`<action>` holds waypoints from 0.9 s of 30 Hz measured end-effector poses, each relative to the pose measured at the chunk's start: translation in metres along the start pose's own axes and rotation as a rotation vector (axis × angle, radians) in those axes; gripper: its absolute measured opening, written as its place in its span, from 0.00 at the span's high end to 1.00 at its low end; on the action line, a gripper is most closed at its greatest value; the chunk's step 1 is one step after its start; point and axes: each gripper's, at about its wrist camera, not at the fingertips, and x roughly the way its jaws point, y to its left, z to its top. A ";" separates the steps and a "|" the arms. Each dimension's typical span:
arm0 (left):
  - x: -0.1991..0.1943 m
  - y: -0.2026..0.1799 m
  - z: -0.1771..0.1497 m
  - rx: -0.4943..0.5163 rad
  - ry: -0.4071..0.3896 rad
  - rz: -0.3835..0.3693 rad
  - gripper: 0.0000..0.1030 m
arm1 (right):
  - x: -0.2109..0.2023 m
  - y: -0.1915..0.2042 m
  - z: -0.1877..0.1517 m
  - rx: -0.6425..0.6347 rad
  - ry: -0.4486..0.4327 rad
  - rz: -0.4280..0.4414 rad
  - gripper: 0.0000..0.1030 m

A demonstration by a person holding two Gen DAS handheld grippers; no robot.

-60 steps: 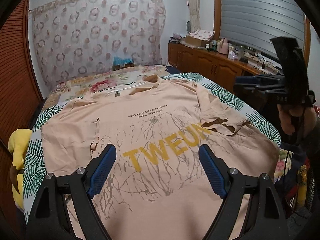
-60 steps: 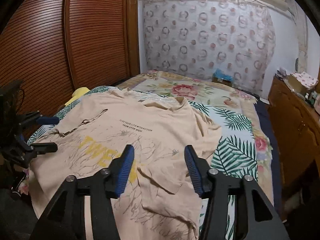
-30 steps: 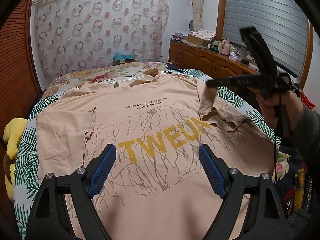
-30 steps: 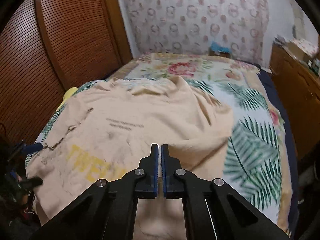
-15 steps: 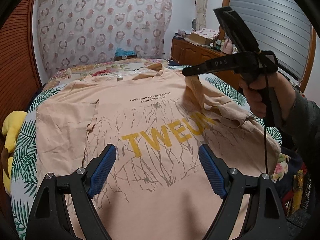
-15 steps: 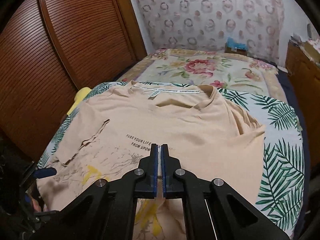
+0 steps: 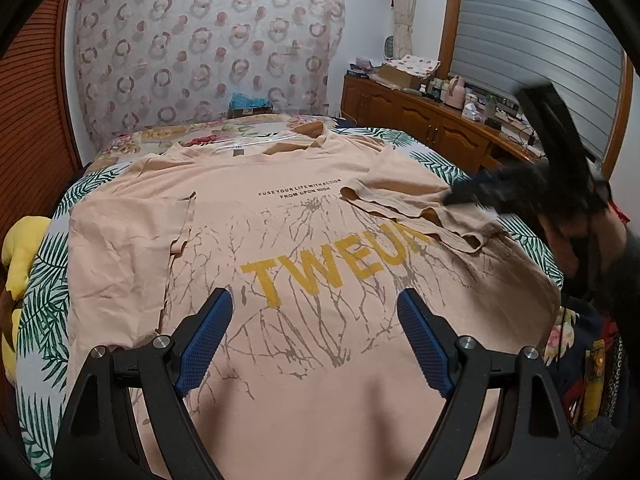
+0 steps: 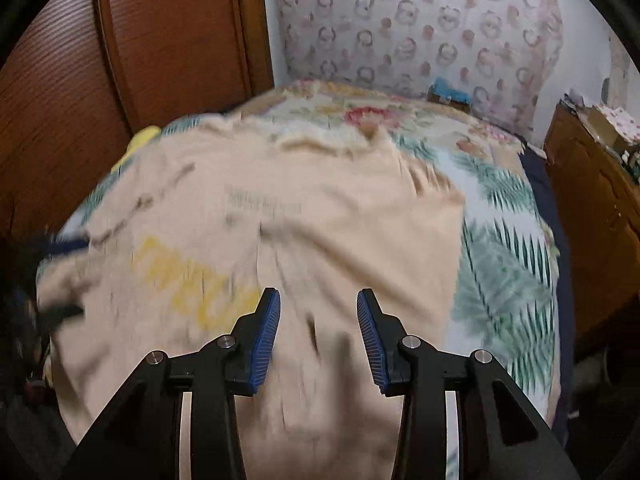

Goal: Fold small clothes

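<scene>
A bed covered with a green palm-leaf and floral printed sheet (image 7: pixel 44 280) fills the room. Spread face up across it lies a large peach cotton T-shirt with yellow block lettering (image 7: pixel 320 280), its collar towards the far wall.

The step in hand appears to be folding the sleeves inward. The peach short sleeve on the person's right (image 7: pixel 416 204) already lies folded over the chest, as does the opposite sleeve.

The left gripper, black with blue ribbed pads (image 7: pixel 314 332), hovers wide apart above the lower hem, grasping nothing. The right gripper of the same make (image 8: pixel 319 334) has its jaws opening above the shirt, with no cloth pinched between them; its view is blurred.

Half a second earlier the right gripper was clenched on the sleeve, lifted high; now the sleeve rests flat.

Next, each gripper probably needs to pinch a side edge for a lengthwise fold.
</scene>
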 end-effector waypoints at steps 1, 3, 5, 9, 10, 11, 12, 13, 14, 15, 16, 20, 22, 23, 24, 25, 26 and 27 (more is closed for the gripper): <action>0.000 0.000 0.000 -0.005 0.000 -0.001 0.17 | -0.001 0.001 -0.010 0.004 0.013 0.001 0.60; 0.001 0.001 0.000 -0.008 0.002 -0.001 0.17 | -0.004 0.002 -0.025 0.012 0.026 0.000 0.60; 0.002 0.000 0.001 -0.004 0.005 0.001 0.17 | -0.006 0.002 -0.036 0.028 0.027 -0.004 0.60; 0.002 -0.001 0.001 0.004 0.007 0.003 0.17 | -0.008 0.009 -0.054 0.036 0.032 -0.027 0.66; 0.002 -0.001 0.001 0.004 0.008 0.003 0.17 | -0.007 0.009 -0.056 0.032 0.038 -0.037 0.71; 0.002 0.000 0.001 0.002 0.009 0.004 0.17 | -0.005 0.010 -0.059 0.028 0.042 -0.043 0.80; 0.002 0.000 0.001 0.001 0.008 0.005 0.17 | -0.005 0.010 -0.060 0.021 0.040 -0.047 0.89; 0.002 0.000 0.001 -0.001 0.008 0.006 0.17 | -0.005 0.010 -0.060 0.013 0.039 -0.044 0.91; 0.002 0.001 0.001 -0.003 0.008 0.007 0.17 | -0.009 0.011 -0.060 0.007 0.039 -0.032 0.93; 0.001 0.001 0.001 -0.005 0.007 0.008 0.17 | -0.013 0.012 -0.062 0.004 0.032 -0.019 0.93; 0.001 0.002 0.001 -0.007 0.005 0.008 0.17 | -0.018 0.012 -0.063 0.005 0.023 -0.009 0.93; 0.000 0.008 0.000 -0.017 0.004 0.010 0.17 | -0.032 0.010 -0.074 -0.007 0.022 -0.021 0.93; -0.001 0.011 0.000 -0.023 0.003 0.013 0.17 | -0.034 0.008 -0.076 -0.008 0.023 -0.014 0.90; -0.001 0.013 0.001 -0.025 0.002 0.014 0.17 | -0.035 0.007 -0.077 -0.002 0.018 0.000 0.81; -0.002 0.016 0.001 -0.027 0.000 0.019 0.17 | -0.037 0.006 -0.076 0.004 0.014 0.002 0.69; -0.003 0.018 0.001 -0.029 -0.002 0.025 0.17 | -0.038 0.003 -0.076 0.015 0.005 0.002 0.64; -0.003 0.021 0.002 -0.033 -0.004 0.031 0.17 | -0.039 0.001 -0.075 0.027 -0.007 0.011 0.61; -0.005 0.025 0.003 -0.039 -0.006 0.037 0.17 | -0.041 -0.001 -0.073 0.035 -0.021 0.022 0.59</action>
